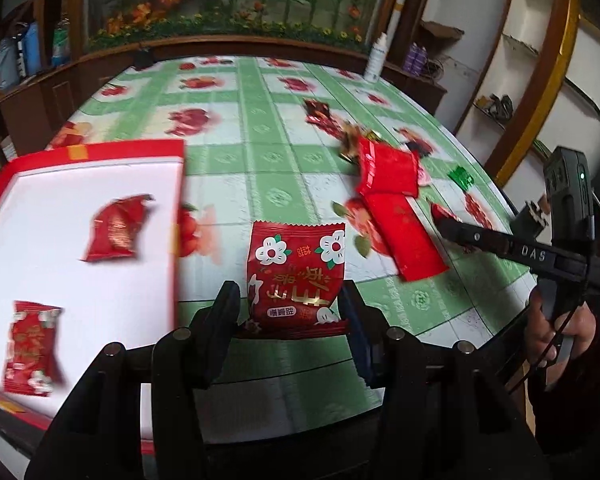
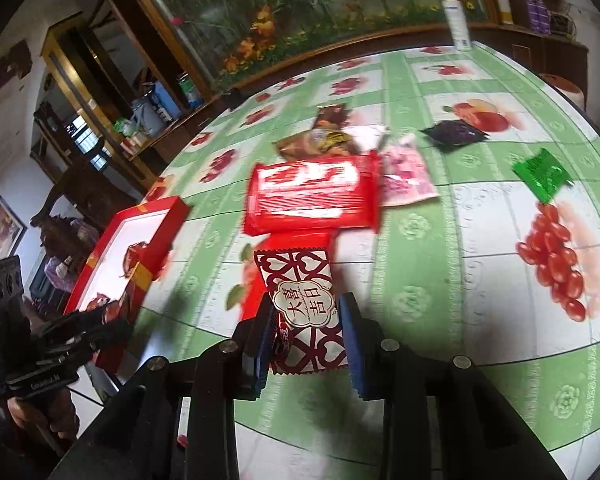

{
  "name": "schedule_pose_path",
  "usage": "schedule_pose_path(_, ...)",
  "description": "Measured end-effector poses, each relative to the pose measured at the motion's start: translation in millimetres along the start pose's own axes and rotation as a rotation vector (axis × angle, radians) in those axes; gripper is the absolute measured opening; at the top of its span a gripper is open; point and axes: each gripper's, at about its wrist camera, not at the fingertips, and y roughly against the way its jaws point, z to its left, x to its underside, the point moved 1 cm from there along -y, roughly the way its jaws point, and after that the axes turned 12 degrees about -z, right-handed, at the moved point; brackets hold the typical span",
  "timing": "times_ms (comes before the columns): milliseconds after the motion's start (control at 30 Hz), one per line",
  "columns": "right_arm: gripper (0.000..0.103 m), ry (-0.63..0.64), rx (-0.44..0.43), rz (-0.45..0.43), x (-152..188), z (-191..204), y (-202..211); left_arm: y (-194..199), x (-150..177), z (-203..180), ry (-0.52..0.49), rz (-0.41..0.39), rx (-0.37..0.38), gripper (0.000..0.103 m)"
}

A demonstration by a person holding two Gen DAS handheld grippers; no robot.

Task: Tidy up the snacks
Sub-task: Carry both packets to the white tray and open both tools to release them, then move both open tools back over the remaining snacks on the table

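Note:
My left gripper [image 1: 291, 300] is shut on a red snack packet with white flowers [image 1: 298, 268], held above the tablecloth just right of a red tray with a white floor [image 1: 80, 192]. Two red packets [image 1: 118, 228] [image 1: 30, 348] lie in that tray. My right gripper [image 2: 306, 320] is shut on a dark red and white patterned candy packet [image 2: 302, 304], over a long red wrapper and near a big red packet [image 2: 312, 196]. In the left wrist view the right gripper [image 1: 450, 226] comes in from the right. In the right wrist view the tray's rim [image 2: 152, 204] and the left gripper [image 2: 100, 326] sit at the left.
Loose snacks lie on the green fruit-print tablecloth [image 2: 420, 240]: a pink packet [image 2: 404, 176], a green one [image 2: 542, 174], a dark purple one [image 2: 454, 132] and brown ones [image 2: 320, 140]. A white bottle [image 2: 458, 20] stands at the far edge. A hand [image 1: 556, 328] grips the right tool.

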Motion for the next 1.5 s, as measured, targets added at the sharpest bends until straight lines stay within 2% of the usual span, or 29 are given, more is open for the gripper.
schedule_pose_path(133, 0.032, 0.017, -0.023, 0.015, 2.2, 17.0, -7.2, 18.8, -2.2, 21.1, 0.014, -0.045, -0.053, 0.049)
schedule_pose_path(367, 0.032, 0.050, -0.106, 0.071, 8.9, 57.7, -30.7, 40.4, 9.8, 76.0, 0.041, -0.062, -0.222, 0.050)
schedule_pose_path(533, 0.032, 0.097, -0.212, 0.101, 4.8, 111.8, -56.3, 44.6, 14.4, 105.1, 0.092, -0.070, -0.295, 0.050)
schedule_pose_path(733, 0.032, 0.104, -0.344, 0.163, 0.9, 184.1, -100.8, 43.5, 19.2, 120.5, 0.111, -0.061, -0.333, 0.050)
schedule_pose_path(833, 0.034, 0.109, -0.368, 0.183, 1.4, 213.5, -120.6, 38.8, 18.7, 126.2, 0.117, -0.051, -0.372, 0.051)
schedule_pose_path(933, 0.035, 0.089, -0.406, 0.166, -2.9, 232.4, -131.0, 41.6, 11.4, 138.2, 0.144, -0.063, -0.465, 0.053)
schedule_pose_path(967, 0.038, 0.091, -0.412, 0.148, -5.3, 234.5, -129.8, 45.7, 6.7, 143.2, 0.166, -0.076, -0.499, 0.060)
schedule_pose_path(1000, 0.042, 0.097, -0.407, 0.128, -7.7, 234.4, -127.0, 50.1, 3.4, 146.6, 0.183, -0.092, -0.520, 0.066)
schedule_pose_path(1033, 0.057, 0.101, -0.405, 0.107, -10.0, 231.4, -121.2, 54.4, 1.9, 148.9, 0.198, -0.111, -0.534, 0.079)
schedule_pose_path(1067, 0.063, 0.100, -0.413, 0.089, -11.3, 227.0, -116.9, 60.1, 0.1, 150.0, 0.212, -0.138, -0.544, 0.082)
schedule_pose_path(1167, 0.063, 0.099, -0.379, 0.014, -18.7, 202.1, -99.6, 66.3, -1.7, 143.1, 0.201, -0.179, -0.535, 0.082)
schedule_pose_path(1267, 0.063, 0.073, -0.338, -0.026, -21.9, 168.6, -84.6, 57.6, 2.6, 126.5, 0.179, -0.169, -0.474, 0.082)
schedule_pose_path(1433, 0.063, 0.047, -0.186, -0.120, -23.4, 95.6, -45.9, 36.1, 5.5, 84.4, 0.071, -0.130, -0.342, 0.082)
schedule_pose_path(1500, 0.065, 0.013, -0.119, -0.158, -28.5, 61.1, -30.7, 31.0, 5.0, 71.2, 0.023, -0.128, -0.326, 0.082)
